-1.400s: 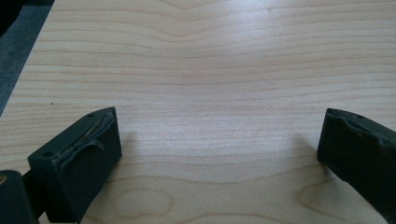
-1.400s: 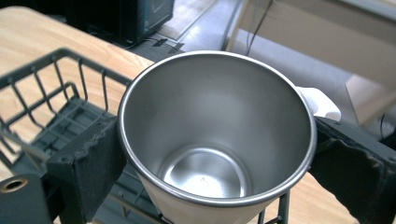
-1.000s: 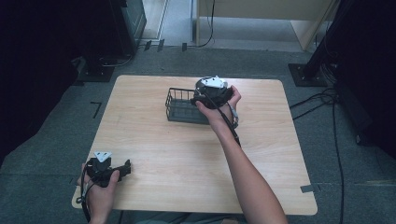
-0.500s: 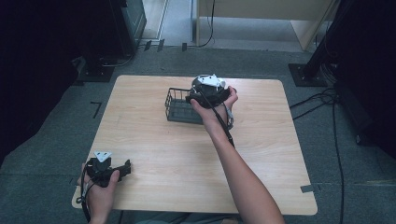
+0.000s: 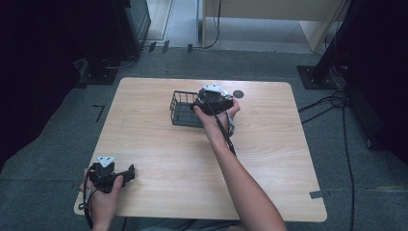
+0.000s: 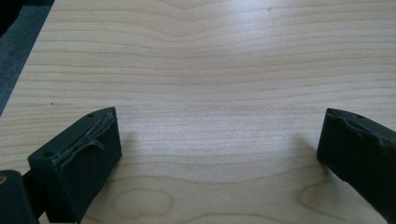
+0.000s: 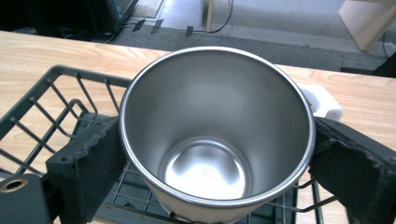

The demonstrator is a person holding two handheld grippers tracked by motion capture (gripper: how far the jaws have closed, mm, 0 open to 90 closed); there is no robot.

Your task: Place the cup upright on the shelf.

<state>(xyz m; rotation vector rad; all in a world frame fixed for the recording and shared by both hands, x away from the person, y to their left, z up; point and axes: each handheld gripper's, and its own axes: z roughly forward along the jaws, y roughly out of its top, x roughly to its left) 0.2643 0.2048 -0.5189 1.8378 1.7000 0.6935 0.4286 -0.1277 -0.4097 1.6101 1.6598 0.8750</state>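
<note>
The right gripper (image 5: 208,102) clamps both jaws on a steel cup (image 7: 215,135), mouth up, held over the right end of the black wire basket (image 5: 184,109). Well apart from the basket, the left gripper (image 5: 115,174) rests on the wooden table (image 5: 269,159), jaws spread wide and empty.

Shiny steel cup (image 7: 215,140), upright and empty, over the black wire basket (image 7: 56,116), between padded jaws.
</note>
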